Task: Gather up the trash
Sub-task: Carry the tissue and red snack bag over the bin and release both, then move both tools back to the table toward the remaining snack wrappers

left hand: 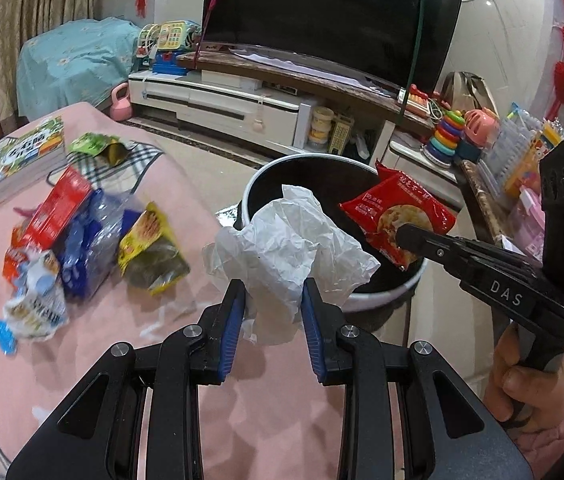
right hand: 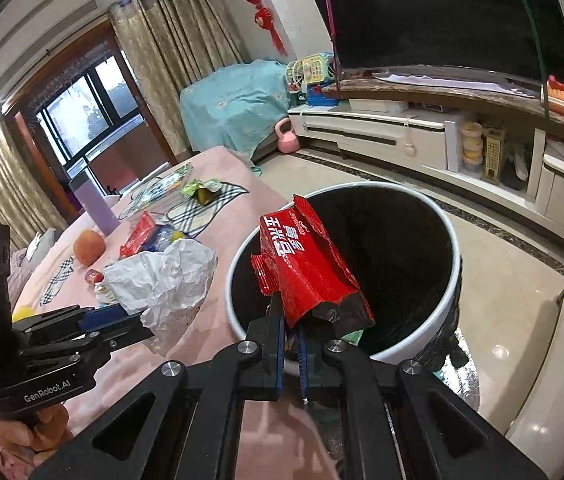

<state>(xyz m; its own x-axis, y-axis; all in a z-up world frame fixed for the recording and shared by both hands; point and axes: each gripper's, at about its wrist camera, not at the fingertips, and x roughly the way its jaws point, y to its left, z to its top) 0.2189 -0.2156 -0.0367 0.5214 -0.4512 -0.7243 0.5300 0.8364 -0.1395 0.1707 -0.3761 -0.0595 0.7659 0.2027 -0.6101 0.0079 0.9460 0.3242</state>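
Observation:
My left gripper [left hand: 273, 300] is shut on a crumpled white paper [left hand: 286, 248] and holds it at the near rim of the white trash bin [left hand: 386, 298] with a black liner. My right gripper [right hand: 290, 320] is shut on a red snack wrapper [right hand: 306, 268] and holds it over the bin's opening [right hand: 456, 248]. The right gripper also shows in the left wrist view [left hand: 406, 236] with the red wrapper [left hand: 398, 212]. The left gripper [right hand: 137, 320] and its paper [right hand: 165, 276] show in the right wrist view.
On the pink tablecloth [left hand: 121, 344] lie a yellow wrapper [left hand: 149, 252], a crushed blue plastic bottle [left hand: 89, 236], a red box [left hand: 57, 212], a green wrapper [left hand: 97, 146] and a book [left hand: 29, 156]. A TV stand [left hand: 241, 104] and toys [left hand: 450, 136] stand behind the bin.

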